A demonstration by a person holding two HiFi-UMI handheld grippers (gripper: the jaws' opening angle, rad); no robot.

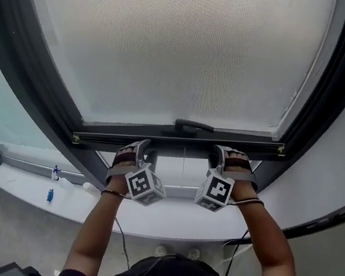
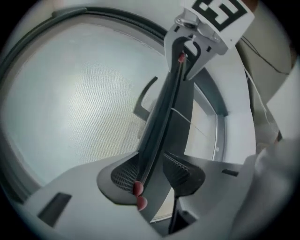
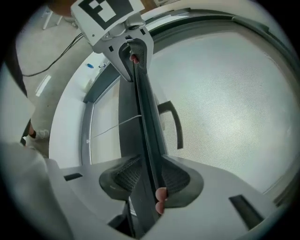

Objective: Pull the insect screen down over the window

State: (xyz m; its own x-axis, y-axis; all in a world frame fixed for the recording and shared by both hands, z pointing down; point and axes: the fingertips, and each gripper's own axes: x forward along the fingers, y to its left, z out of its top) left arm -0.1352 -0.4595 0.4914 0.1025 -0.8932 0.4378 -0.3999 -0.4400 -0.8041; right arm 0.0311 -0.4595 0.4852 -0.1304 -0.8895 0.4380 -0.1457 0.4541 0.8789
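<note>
2 grips on screen bar (image 1: 172,139), left hand-held gripper (image 2: 150,169) and right hand-held gripper (image 3: 151,176) part-closed, pinching it

Dark window frame (image 1: 31,89) above a white sill (image 1: 166,221); pale floor (image 1: 14,232), perhaps speckled, below.

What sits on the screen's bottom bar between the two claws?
The curved pull handle, mounted midway along the bottom bar; the head view shows it.

The insect screen (image 1: 174,43) is fine grey woven mesh, matt. Its bottom bar (image 1: 178,143) looks like smooth dark metal with a satin sheen. The left gripper (image 2: 152,169) and right gripper (image 3: 150,176) have pale grey matt plastic shells and dark, finely ribbed pads (image 2: 123,174).
</note>
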